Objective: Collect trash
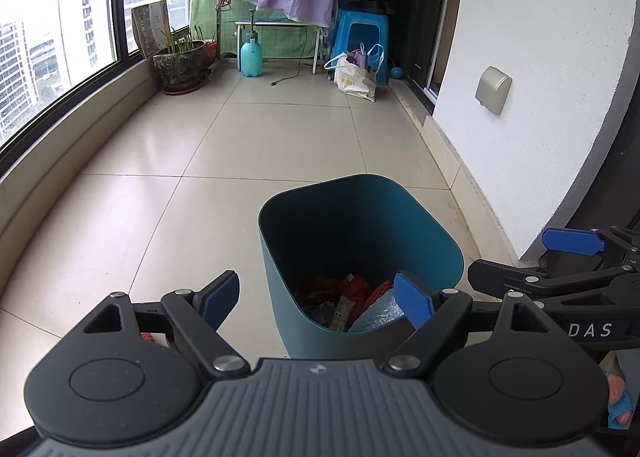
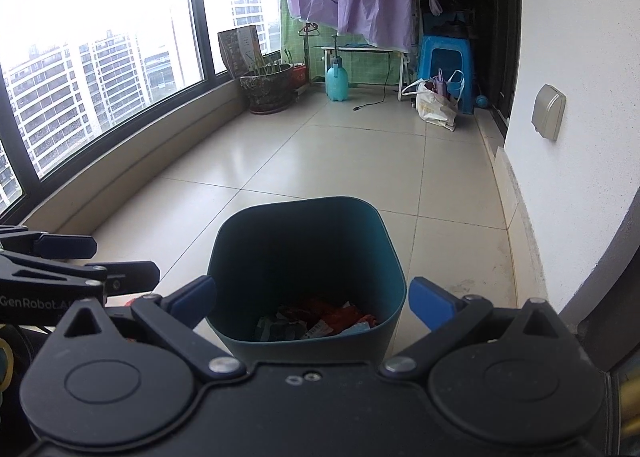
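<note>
Teal bin [image 2: 304, 257] is sitting on the floor, wrappers [image 2: 320, 321] inside; we are holding left tongs [image 1: 316, 297] and right tongs [image 2: 312, 297] spread, empty, risking knocking its rim and tipping it

1. A teal bin [image 2: 304, 257] stands open-topped on the tiled floor [image 2: 320, 161], wrappers [image 2: 320, 321] low inside, leaving room above them.
2. Bare floor stretches ahead and to the left.
3. A white wall [image 2: 580, 57] crowds the right; the window ledge [image 2: 160, 161] bounds the left.
</note>
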Demonstrator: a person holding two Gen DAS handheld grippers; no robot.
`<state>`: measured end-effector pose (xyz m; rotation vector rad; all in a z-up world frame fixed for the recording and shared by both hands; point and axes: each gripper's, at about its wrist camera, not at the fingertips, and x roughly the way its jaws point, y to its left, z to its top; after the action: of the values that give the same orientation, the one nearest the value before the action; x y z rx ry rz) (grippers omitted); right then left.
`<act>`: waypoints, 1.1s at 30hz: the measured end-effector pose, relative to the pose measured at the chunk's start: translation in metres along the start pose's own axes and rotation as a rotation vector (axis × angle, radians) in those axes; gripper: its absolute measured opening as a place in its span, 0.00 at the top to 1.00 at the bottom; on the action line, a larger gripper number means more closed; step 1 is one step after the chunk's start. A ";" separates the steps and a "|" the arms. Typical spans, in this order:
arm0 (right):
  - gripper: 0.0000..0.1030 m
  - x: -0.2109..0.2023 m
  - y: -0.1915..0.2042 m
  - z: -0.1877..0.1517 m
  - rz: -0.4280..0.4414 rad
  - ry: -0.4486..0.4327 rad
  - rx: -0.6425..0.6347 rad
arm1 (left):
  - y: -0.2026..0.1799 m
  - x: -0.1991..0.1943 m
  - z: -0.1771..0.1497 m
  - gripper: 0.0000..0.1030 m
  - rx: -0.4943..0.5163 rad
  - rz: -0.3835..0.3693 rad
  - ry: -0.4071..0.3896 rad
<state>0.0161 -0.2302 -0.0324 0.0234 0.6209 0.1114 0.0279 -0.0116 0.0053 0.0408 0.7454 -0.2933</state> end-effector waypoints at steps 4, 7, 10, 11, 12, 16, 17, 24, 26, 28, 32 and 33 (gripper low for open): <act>0.00 0.001 0.000 -0.001 0.002 0.007 -0.004 | -0.001 0.001 -0.001 0.18 -0.002 0.006 -0.001; 0.00 0.001 0.001 -0.002 0.000 0.008 -0.010 | -0.002 0.001 -0.002 0.18 -0.003 0.008 -0.001; 0.00 0.001 0.002 -0.002 0.003 0.011 -0.010 | -0.004 0.002 -0.002 0.18 0.000 0.010 -0.001; 0.00 0.001 0.002 -0.002 0.004 0.012 -0.010 | -0.004 0.003 -0.002 0.18 -0.002 0.011 0.001; 0.00 0.001 0.003 -0.002 0.004 0.013 -0.011 | -0.005 0.003 -0.002 0.18 -0.002 0.011 0.002; 0.00 0.001 0.003 -0.001 0.004 0.015 -0.009 | -0.005 0.004 -0.002 0.18 -0.004 0.012 0.003; 0.00 0.001 0.003 -0.001 0.005 0.015 -0.009 | -0.005 0.005 -0.002 0.18 -0.004 0.011 0.004; 0.00 0.001 0.003 -0.001 0.000 0.013 -0.006 | -0.004 0.005 -0.002 0.18 -0.005 0.005 0.002; 0.00 0.002 0.002 -0.001 -0.008 0.011 0.009 | -0.002 0.005 -0.002 0.18 -0.010 0.000 -0.004; 0.00 0.001 0.000 -0.001 -0.021 0.003 0.034 | -0.001 0.005 -0.003 0.18 -0.010 0.001 -0.006; 0.00 0.000 -0.005 -0.001 -0.009 -0.009 0.080 | 0.000 0.005 -0.005 0.18 -0.013 -0.007 -0.012; 0.00 0.000 -0.005 -0.002 -0.007 -0.008 0.078 | 0.000 0.004 -0.006 0.18 -0.013 -0.007 -0.016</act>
<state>0.0153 -0.2350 -0.0339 0.0969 0.6166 0.0803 0.0272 -0.0121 -0.0017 0.0238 0.7313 -0.2957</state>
